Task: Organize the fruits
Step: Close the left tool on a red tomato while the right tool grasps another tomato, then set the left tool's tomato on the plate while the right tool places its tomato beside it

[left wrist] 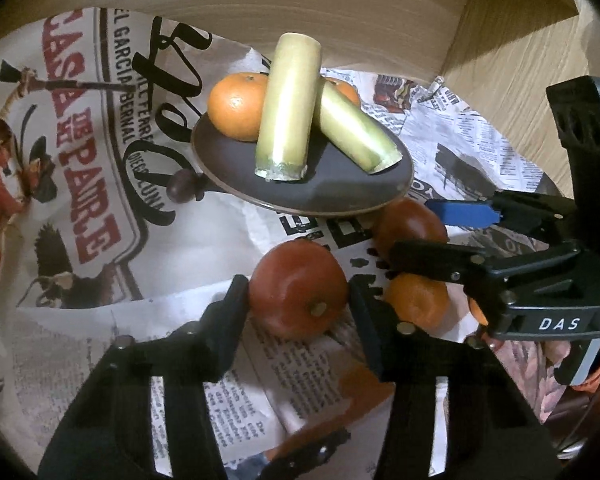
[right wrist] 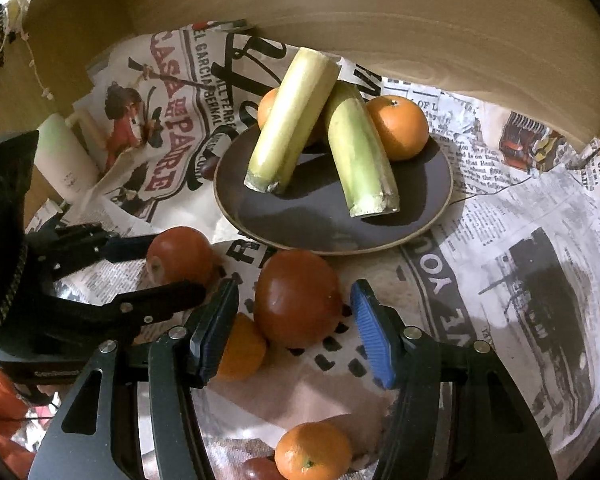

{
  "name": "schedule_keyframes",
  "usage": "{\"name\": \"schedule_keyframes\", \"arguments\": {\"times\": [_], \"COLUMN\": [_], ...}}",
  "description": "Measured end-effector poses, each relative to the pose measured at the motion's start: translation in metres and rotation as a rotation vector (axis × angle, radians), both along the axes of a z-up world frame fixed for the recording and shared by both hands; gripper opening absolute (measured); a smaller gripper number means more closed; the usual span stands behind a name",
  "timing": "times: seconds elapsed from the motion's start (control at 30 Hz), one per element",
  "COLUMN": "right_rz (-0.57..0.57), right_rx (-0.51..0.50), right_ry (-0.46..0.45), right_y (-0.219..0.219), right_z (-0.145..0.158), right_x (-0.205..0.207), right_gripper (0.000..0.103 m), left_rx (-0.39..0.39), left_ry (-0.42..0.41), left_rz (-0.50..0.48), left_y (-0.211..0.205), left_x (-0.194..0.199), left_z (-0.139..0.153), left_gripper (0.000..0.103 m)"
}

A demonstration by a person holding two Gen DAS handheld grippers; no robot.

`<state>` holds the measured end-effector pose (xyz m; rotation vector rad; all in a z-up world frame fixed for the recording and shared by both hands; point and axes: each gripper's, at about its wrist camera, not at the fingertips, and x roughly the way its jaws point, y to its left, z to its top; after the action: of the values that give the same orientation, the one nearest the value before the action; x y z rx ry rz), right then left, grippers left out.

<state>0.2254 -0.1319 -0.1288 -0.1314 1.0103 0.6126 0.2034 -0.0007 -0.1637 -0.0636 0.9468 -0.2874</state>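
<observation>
**A:** What does the left-hand camera show?

**B:** The left gripper point(left wrist: 298, 286) reaches in from the bottom of the frame. Its jaws are closed on a red fruit point(left wrist: 300, 304), one black finger against each side. The fruit sits on newspaper point(left wrist: 80, 220) in the lower middle of the picture. Above it, in the centre, is a dark plate point(left wrist: 340, 196) holding two pale green stalks point(left wrist: 286, 112) that lean on an orange point(left wrist: 236, 106).

**A:** And the right one?

**B:** In its own camera, the right gripper point(right wrist: 296, 294) also comes up from the bottom edge. Its jaws are apart, with a second red fruit point(right wrist: 298, 298) between the blue pads. I see a gap on each side, so the pads are not gripping it. This fruit lies in the middle of the frame, just below the plate's rim.

**A:** Any other fruit off the plate?

**B:** A small orange point(right wrist: 240, 354) touches the second red fruit at its lower left, partly behind a finger. Another orange point(right wrist: 314, 456) lies at the bottom edge.
</observation>
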Motion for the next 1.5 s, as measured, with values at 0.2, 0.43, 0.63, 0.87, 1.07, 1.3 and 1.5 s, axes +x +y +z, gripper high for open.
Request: {"name": "schedule_keyframes", "arguments": {"times": [0.2, 0.43, 0.63, 0.87, 1.07, 1.3, 1.5], "right_rz": [-0.015, 0.001, 0.009, -0.002, -0.028, -0.036, -0.030], "right_rx": [0.006, 0.006, 0.018, 0.053, 0.055, 0.056, 0.063], "right_ry": [0.027, 0.051, 0.013, -0.036, -0.061, -0.022, -0.023], "right_y": [-0.001, 0.003, 0.003, -0.004, -0.007, -0.005, -0.005], "right_z": [-0.005, -0.006, 0.004, 0.025, 0.031, 0.019, 0.022], "right_x": [0.007, 0.010, 0.005, 0.006, 0.014, 0.034, 0.039], "right_gripper": [0.055, 0.043, 0.042, 0.042, 0.042, 0.042, 0.042], "left_rx": [-0.018, -0.040, -0.042, -0.045, -0.050, -0.049, -0.036], "left_ry": [-0.001, -0.010, -0.047, -0.094, -0.092, -0.040, -0.030], "left_rz": [0.000, 0.009, 0.004, -0.003, 0.014, 0.017, 0.005], "left_y": [0.002, 0.007, 0.006, -0.001, -0.003, -0.005, -0.011], "left_x": [0.001, -0.001, 0.001, 0.010, 0.031, 0.054, 0.062], "left_z": [-0.001, 0.006, 0.023, 0.045, 0.047, 0.033, 0.027], "left_gripper": [0.048, 0.048, 0.048, 0.048, 0.048, 0.048, 0.048]}}
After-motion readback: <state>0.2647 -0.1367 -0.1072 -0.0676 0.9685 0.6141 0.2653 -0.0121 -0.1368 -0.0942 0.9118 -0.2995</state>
